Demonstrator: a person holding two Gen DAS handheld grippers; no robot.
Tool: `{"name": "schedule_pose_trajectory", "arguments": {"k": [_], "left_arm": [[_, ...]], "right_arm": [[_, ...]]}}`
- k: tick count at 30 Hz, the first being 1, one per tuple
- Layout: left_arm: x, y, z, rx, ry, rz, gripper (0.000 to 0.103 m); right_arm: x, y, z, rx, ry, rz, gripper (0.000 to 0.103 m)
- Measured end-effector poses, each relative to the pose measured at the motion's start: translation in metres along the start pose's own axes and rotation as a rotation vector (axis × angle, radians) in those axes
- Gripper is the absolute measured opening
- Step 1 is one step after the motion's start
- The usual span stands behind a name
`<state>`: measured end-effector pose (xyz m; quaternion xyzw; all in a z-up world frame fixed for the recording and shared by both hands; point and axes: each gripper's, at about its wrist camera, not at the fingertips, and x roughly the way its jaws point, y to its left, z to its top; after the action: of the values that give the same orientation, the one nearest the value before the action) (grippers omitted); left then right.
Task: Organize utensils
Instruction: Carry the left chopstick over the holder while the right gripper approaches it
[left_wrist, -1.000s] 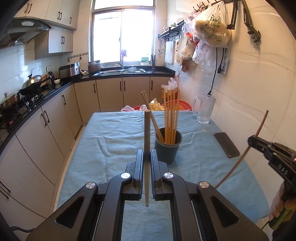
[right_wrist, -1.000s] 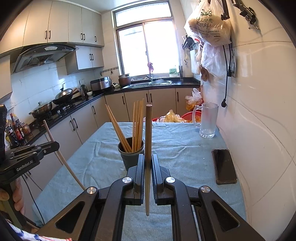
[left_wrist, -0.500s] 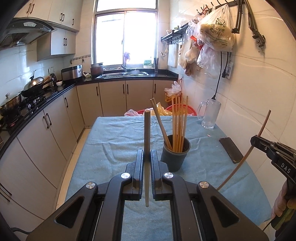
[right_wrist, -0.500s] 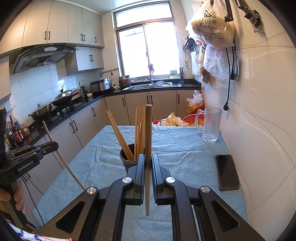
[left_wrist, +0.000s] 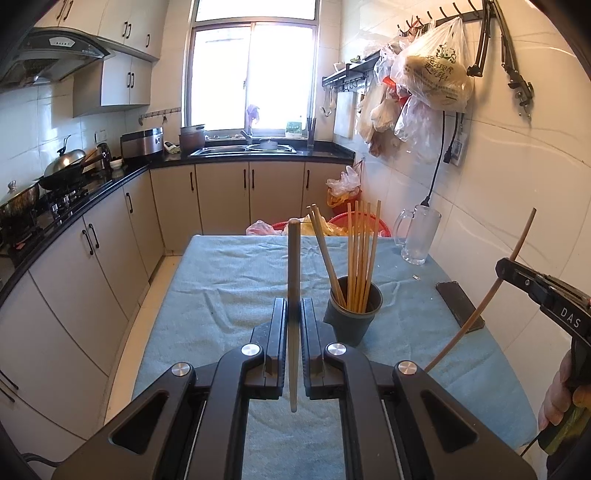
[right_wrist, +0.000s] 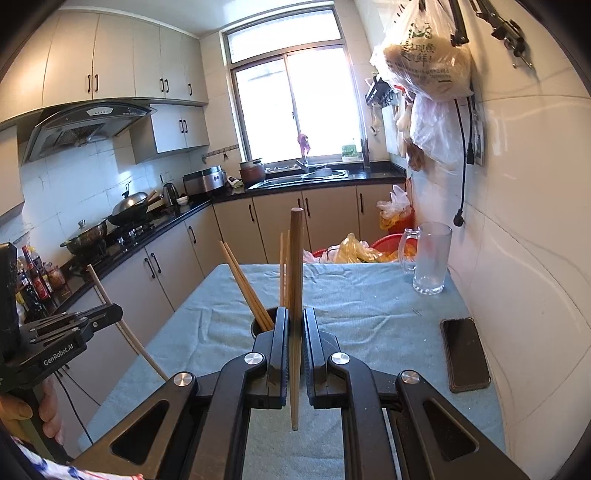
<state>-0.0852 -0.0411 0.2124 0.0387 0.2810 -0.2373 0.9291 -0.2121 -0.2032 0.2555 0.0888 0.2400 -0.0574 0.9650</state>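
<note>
Left tongs are clamped on one upright chopstick; right tongs pinch another chopstick. At the left tongs' one o'clock, the dark cup on the tabletop bristles with chopsticks.

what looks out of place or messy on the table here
Nothing is spilled or broken. The blue cloth over the table is rumpled into creases. In the dark cup, two chopsticks lean left, away from the upright bundle. A phone lies near the wall, an odd item among utensils.
</note>
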Motion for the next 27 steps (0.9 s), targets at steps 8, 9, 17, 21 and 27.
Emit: {"name": "schedule_pose_trajectory", "arguments": {"k": [8,9,17,21,27], "left_arm": [[0.005,-0.005,0.004,0.025,0.015,0.007,0.006],[0.005,-0.006,0.004,0.027,0.015,0.007,0.006],[0.007,-0.014,0.009,0.057,0.019,0.008,0.006],[0.008,-0.021,0.013,0.065,0.024,-0.004,0.006],[0.007,-0.033,0.018,0.077,0.024,-0.026,0.006]], "right_arm": [[0.000,0.003,0.009,-0.022,-0.021,0.005,0.007],[0.000,0.003,0.009,-0.023,-0.022,0.005,0.007],[0.001,-0.006,0.011,-0.008,-0.029,0.009,0.007],[0.000,-0.011,0.011,-0.001,-0.034,0.010,0.007],[-0.004,-0.018,0.010,0.009,-0.041,0.015,0.007]]}}
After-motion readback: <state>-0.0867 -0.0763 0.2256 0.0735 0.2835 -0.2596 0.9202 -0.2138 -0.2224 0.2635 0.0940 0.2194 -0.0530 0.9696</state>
